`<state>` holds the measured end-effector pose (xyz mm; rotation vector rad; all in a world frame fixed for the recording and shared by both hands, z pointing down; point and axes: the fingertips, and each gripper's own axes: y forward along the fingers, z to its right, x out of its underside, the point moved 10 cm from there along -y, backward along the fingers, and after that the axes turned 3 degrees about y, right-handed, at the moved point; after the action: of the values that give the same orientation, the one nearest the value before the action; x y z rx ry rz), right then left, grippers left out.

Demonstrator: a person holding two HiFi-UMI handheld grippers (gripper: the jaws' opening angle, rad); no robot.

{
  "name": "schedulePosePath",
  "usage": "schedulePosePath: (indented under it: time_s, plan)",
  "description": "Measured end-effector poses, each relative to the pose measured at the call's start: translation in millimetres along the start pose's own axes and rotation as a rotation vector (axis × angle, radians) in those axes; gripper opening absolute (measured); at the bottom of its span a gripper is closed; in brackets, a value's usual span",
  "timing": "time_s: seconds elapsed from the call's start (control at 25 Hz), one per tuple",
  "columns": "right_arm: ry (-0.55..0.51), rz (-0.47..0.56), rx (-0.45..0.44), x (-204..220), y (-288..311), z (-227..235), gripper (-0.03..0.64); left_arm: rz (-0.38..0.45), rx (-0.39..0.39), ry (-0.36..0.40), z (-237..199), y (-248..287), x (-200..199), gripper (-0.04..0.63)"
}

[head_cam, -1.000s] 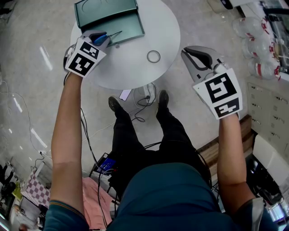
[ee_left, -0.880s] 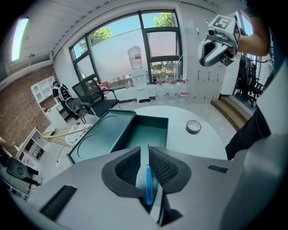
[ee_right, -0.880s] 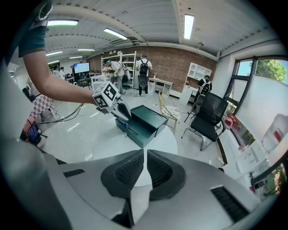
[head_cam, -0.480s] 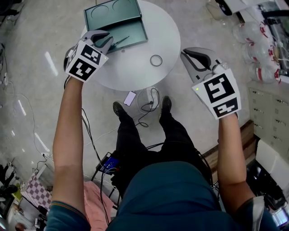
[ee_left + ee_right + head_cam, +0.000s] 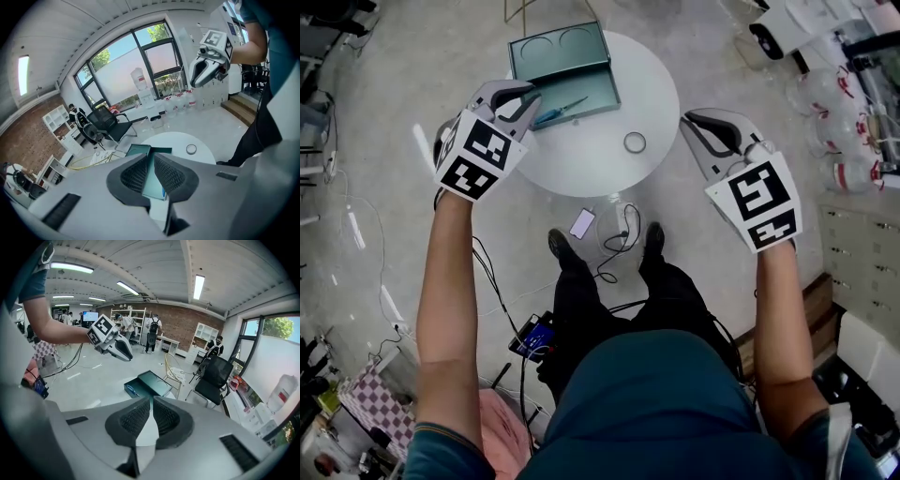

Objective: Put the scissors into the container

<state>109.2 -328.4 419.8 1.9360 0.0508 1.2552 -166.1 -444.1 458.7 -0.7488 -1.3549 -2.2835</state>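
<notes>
Head view: small blue-handled metal scissors (image 5: 557,113) lie flat in the front half of the open teal rectangular container (image 5: 591,89) on the round white table (image 5: 652,94), blades pointing right, so the task looks done. A small metal ring (image 5: 635,142) sits apart from the container on the tabletop. The left gripper (image 5: 521,97) hovers just beside the container's front left corner. The right gripper (image 5: 710,128) hangs off the table's right edge, well apart from the scissors. Left gripper view: jaws almost together with only a thin slit, nothing between them. The teal container shows through the slit, and a blue speck at the right pad's edge may be a scissors handle, mostly hidden. Right gripper view: jaws likewise drawn nearly closed on nothing. The container, with the blue handles in it, sits far ahead. Handling guess: the scissors are light, stiff and thin, with slick pointed blades, and lying flat they would be awkward to pinch. The best hold is probably the plastic handle loops or the pivot. Hard to make out: the blades are tiny in every view, I cannot tell if the container's front half is a lid or a tray, and the table base is hidden under the top.
</notes>
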Motion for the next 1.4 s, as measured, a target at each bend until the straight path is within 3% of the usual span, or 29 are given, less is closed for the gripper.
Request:
schedulePosePath:
  time_s: [0.48,0.88,1.12,1.4]
  plan:
    - [-0.046,0.147,0.027,-66,-109,-21,0.041,0.089,-0.114,0.047,29,-168,-65,0.059]
    - [-0.086,0.254,0.026,-100,-176,-42,0.037,0.162,-0.211,0.057,86,-272,-104,0.058]
    - [-0.101,0.251,-0.003,-93,-196,-48,0.037,0.182,-0.277,-0.016,119,-307,-112,0.058]
    - [-0.110,0.235,-0.024,-91,-205,-45,0.037,0.160,-0.248,-0.089,145,-310,-112,0.058]
